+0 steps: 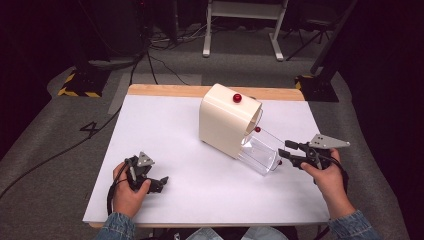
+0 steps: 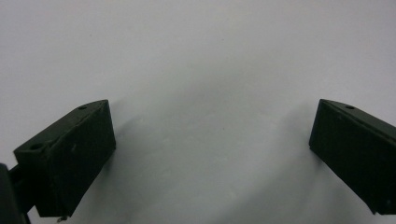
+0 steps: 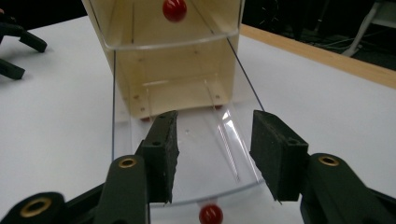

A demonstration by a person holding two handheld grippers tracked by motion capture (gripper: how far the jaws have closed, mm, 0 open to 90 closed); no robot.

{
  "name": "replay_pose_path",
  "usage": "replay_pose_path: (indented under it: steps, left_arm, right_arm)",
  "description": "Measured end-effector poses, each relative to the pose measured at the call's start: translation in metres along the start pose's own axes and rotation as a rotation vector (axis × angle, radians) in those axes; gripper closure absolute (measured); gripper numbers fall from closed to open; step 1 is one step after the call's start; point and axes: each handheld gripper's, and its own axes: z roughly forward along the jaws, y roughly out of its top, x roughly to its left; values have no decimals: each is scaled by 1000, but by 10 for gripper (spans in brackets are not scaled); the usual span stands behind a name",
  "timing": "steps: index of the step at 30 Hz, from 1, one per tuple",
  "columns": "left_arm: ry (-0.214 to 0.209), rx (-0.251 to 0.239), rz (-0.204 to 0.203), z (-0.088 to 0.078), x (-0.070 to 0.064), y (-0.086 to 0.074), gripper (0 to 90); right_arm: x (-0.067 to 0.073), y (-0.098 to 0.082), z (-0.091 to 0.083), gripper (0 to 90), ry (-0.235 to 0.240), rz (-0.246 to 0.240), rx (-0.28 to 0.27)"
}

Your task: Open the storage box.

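A cream box stood near the middle of the white table, toward the far side, with a red knob on its top. A clear plastic drawer was pulled out of the box toward the person's right, its outer end hanging near the right gripper. In the right gripper view the drawer ran away from the camera into the open front of the box. One small red knob sat on the drawer's near end, just below the jaws, and another red knob showed higher up. The right gripper had its jaws partly open, standing over the near end of the drawer. The knob lay below them rather than between the pads, and the pads pressed on nothing that could be made out. The person's right hand held that gripper just above the table's right edge. The left gripper rested low near the front left of the table, well apart from the box, held in the left hand. In the left gripper view its jaws stood wide apart, with bare white table between them.
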Motion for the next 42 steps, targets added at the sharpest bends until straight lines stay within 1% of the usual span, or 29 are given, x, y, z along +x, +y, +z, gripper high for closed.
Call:
replay_pose_path:
  steps: [2,3,4,5,9,10,11,16,17,18,20,21,24,25,26,29,31,32,34,35,39,42]
  left_arm:
    - [-3,0,-1,0,0,0,3]
    - [-3,0,-1,0,0,0,3]
    - [-3,0,-2,0,0,0,3]
    - [-3,-1,-2,0,0,0,3]
    - [2,-1,1,0,0,0,3]
    - [2,-1,1,0,0,0,3]
    - [4,-4,5,0,0,0,3]
    - [5,-8,5,0,0,-1,3]
    - [5,-8,5,0,0,-1,3]
    - [5,-8,5,0,0,-1,3]
    - [6,-8,5,0,0,-1,3]
    - [6,-8,5,0,0,-1,3]
    - [6,-9,5,0,0,-1,3]
    - [6,-9,5,0,0,-1,3]
    - [6,-9,5,0,0,-1,3]
    - [5,-8,5,0,0,-1,3]
    - [5,-8,5,0,0,-1,3]
    - [5,-8,5,0,0,-1,3]
    - [5,-8,4,0,0,-1,3]
    - [4,-8,4,0,0,-1,3]
    - [3,-8,2,0,0,-1,3]
    - [5,-7,4,0,0,-1,3]
  right_arm:
    - [2,7,4,512,6,-8,-7]
    - [2,7,4,512,6,-8,-7]
    - [4,15,9,510,12,-24,-13]
    - [5,19,12,510,16,-25,-15]
    - [8,29,24,524,32,-39,-15]
    - [8,29,24,524,32,-39,-15]
    - [8,33,31,534,47,-44,-18]
    - [6,38,45,563,73,-35,-22]
    - [6,38,45,563,73,-35,-22]
    - [5,40,47,572,79,-40,-26]
    - [5,41,52,592,101,-29,-41]
    - [5,41,54,597,108,-30,-41]
    - [4,42,58,608,110,-38,-38]
    - [5,43,61,636,117,-41,-54]
    - [5,43,61,636,117,-41,-54]
    - [6,46,65,675,126,-55,-71]
    - [5,47,66,733,123,-66,-64]
    - [5,48,67,741,126,-69,-66]
    - [5,48,67,743,126,-74,-67]
    - [6,48,66,746,120,-86,-66]
    - [6,47,66,747,120,-84,-68]
    - [7,47,60,747,114,-96,-60]
